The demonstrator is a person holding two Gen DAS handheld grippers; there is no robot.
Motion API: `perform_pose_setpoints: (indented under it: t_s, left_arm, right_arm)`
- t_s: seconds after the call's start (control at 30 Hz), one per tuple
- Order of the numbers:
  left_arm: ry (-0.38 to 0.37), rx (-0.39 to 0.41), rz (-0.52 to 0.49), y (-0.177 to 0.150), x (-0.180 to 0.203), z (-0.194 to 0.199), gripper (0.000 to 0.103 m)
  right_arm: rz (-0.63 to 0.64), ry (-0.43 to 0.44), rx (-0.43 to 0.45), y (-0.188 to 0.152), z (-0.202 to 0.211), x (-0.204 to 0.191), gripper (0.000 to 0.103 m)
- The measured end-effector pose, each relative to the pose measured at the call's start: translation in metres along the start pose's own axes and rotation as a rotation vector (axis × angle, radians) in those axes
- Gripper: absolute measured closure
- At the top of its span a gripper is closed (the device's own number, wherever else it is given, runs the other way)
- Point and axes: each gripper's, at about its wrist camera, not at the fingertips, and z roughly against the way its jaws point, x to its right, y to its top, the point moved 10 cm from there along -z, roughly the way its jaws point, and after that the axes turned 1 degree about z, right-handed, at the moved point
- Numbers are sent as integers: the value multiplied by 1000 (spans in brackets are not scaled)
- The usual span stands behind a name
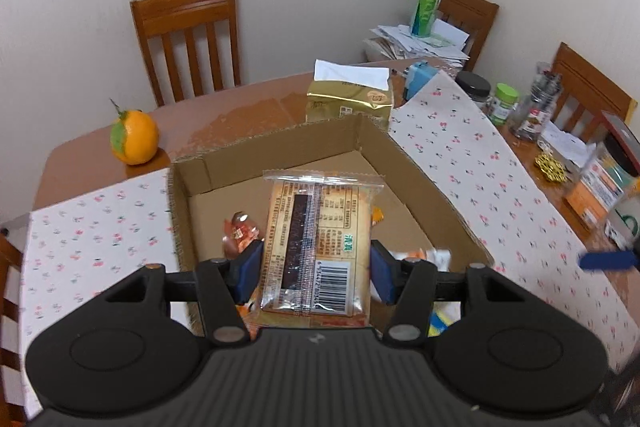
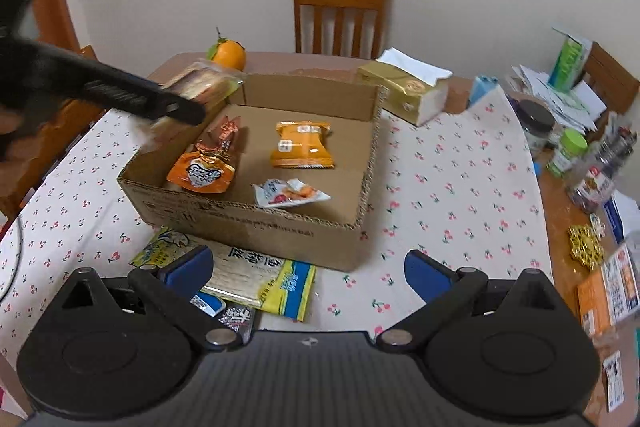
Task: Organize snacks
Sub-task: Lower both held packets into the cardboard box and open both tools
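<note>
My left gripper (image 1: 316,263) is shut on a flat clear-wrapped biscuit packet (image 1: 318,239) and holds it above the open cardboard box (image 1: 280,143). In the right wrist view that gripper (image 2: 176,109) and its packet (image 2: 204,85) hang over the box's far left corner. The box (image 2: 256,231) holds an orange pouch (image 2: 202,173), an orange packet (image 2: 302,145) and a small white packet (image 2: 290,193). My right gripper (image 2: 308,273) is open and empty, in front of the box above the cloth. A yellow-blue packet (image 2: 248,273) and a small dark packet (image 2: 238,319) lie before the box by its left finger.
An orange (image 1: 134,137) and a gold tissue pack (image 1: 350,97) sit behind the box. Jars (image 2: 566,151), papers and boxes crowd the table's right side. Wooden chairs (image 2: 340,13) stand around the table. A cherry-print cloth (image 2: 440,187) covers the table.
</note>
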Motion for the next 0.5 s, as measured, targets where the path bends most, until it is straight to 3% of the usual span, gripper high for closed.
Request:
perform_pose_setpoints:
  t_s: [0.17, 0.3, 0.5]
  left_arm:
    - [46, 6, 40, 15, -8, -32, 47]
    - [78, 32, 66, 22, -15, -39, 22]
    - [112, 74, 52, 19, -16, -16, 10]
  right_arm:
    - [-2, -29, -9, -7, 3, 6, 0]
    - [-13, -36, -21, -14, 2, 10, 0]
    - [-14, -50, -30, -18, 0, 15, 0]
